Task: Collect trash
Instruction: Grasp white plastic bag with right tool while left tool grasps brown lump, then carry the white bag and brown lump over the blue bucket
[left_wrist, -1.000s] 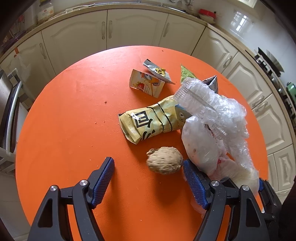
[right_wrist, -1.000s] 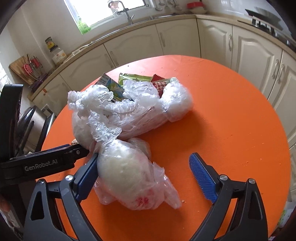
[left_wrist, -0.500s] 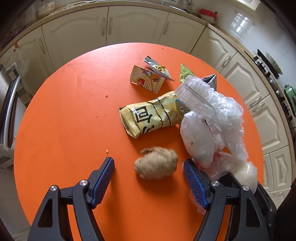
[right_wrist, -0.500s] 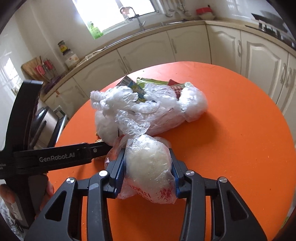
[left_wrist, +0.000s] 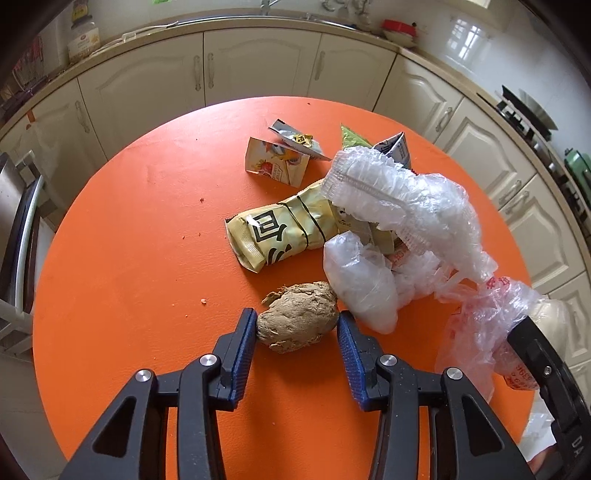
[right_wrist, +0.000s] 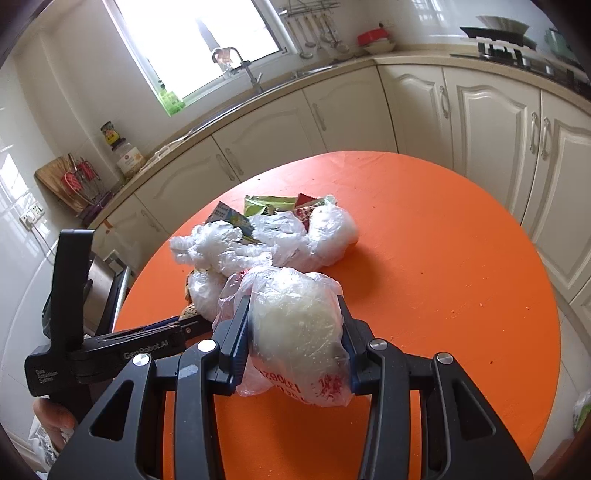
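A brown crumpled lump (left_wrist: 299, 319) lies on the round orange table (left_wrist: 129, 258). My left gripper (left_wrist: 296, 319) straddles it; its jaws are closing and both blue pads touch the lump's sides. My right gripper (right_wrist: 292, 306) is shut on a clear plastic bag (right_wrist: 295, 332) with a white mass inside and red print, held a little above the table. In the left wrist view that bag (left_wrist: 491, 314) hangs at the right edge. More trash lies beyond: a yellow snack wrapper (left_wrist: 280, 232), crinkled clear plastic (left_wrist: 399, 195), a white bag (left_wrist: 362, 280) and a torn carton (left_wrist: 277, 164).
Cream kitchen cabinets (right_wrist: 480, 122) curve around the table's far side, with a sink and window (right_wrist: 207, 44) behind. A silver wrapper (left_wrist: 295, 142) and a green wrapper (left_wrist: 351, 138) lie at the pile's far end. Small crumbs dot the table. A hand (right_wrist: 51, 417) holds the left gripper.
The left jaws have drawn in from wide apart onto the brown lump. The right jaws closed on the plastic bag and raised it slightly off the table.
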